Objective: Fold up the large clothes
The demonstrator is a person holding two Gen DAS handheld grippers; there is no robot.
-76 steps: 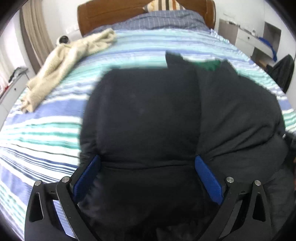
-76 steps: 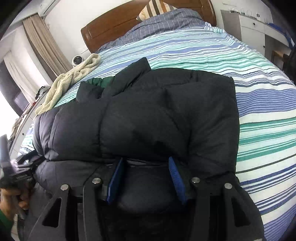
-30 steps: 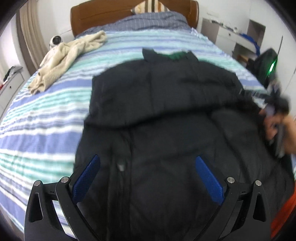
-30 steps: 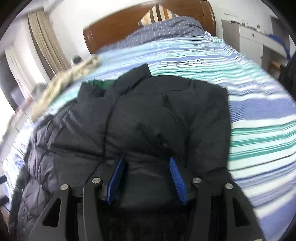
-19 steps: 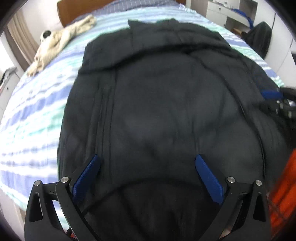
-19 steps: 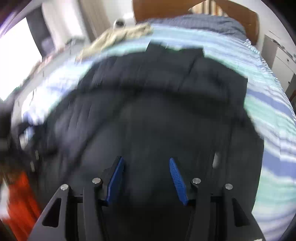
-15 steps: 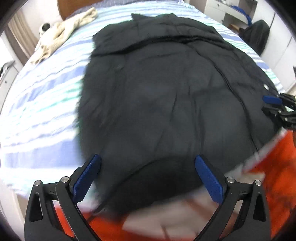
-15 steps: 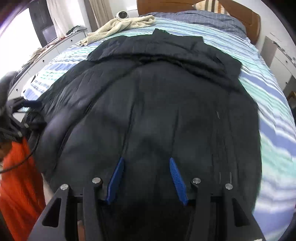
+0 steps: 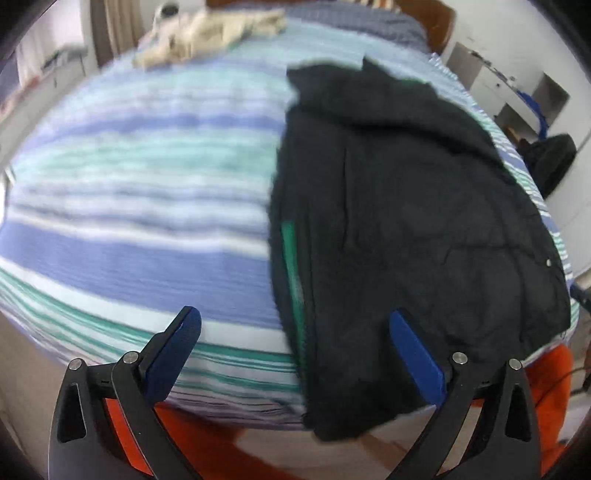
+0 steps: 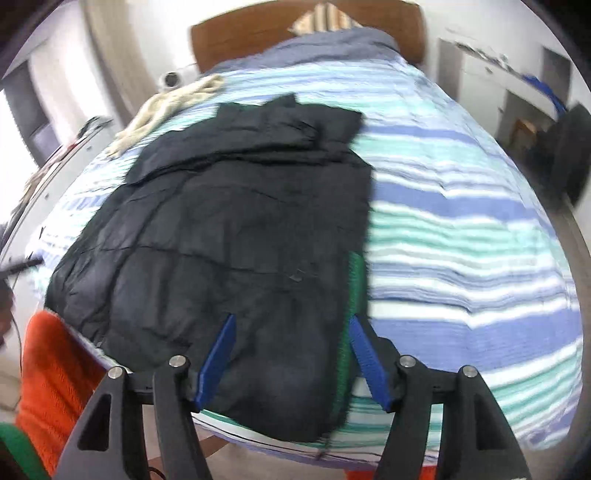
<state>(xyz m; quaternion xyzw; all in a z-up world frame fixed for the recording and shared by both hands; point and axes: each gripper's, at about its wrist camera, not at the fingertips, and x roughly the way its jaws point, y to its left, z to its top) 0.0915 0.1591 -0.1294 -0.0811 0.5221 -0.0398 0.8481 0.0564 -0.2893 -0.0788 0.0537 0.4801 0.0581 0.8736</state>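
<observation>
Jacket now spreading flat as both hand-held grippers are sliding back to its hem

The black jacket (image 10: 236,229) is lying on the striped bed (image 10: 461,229); the right hand-held gripper (image 10: 291,354) is opening over its hem, gripping nothing; the left hand-held gripper (image 9: 295,354) is hanging released, wide.

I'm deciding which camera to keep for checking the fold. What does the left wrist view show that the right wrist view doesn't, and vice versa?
Only the left wrist view: the left tongs, open over the jacket's green-lined edge.
Only the right wrist view: the right tongs, opening over the hem, not gripping it; the headboard in full.
Both: the dark jacket on the striped bed, and the cream towel.
</observation>
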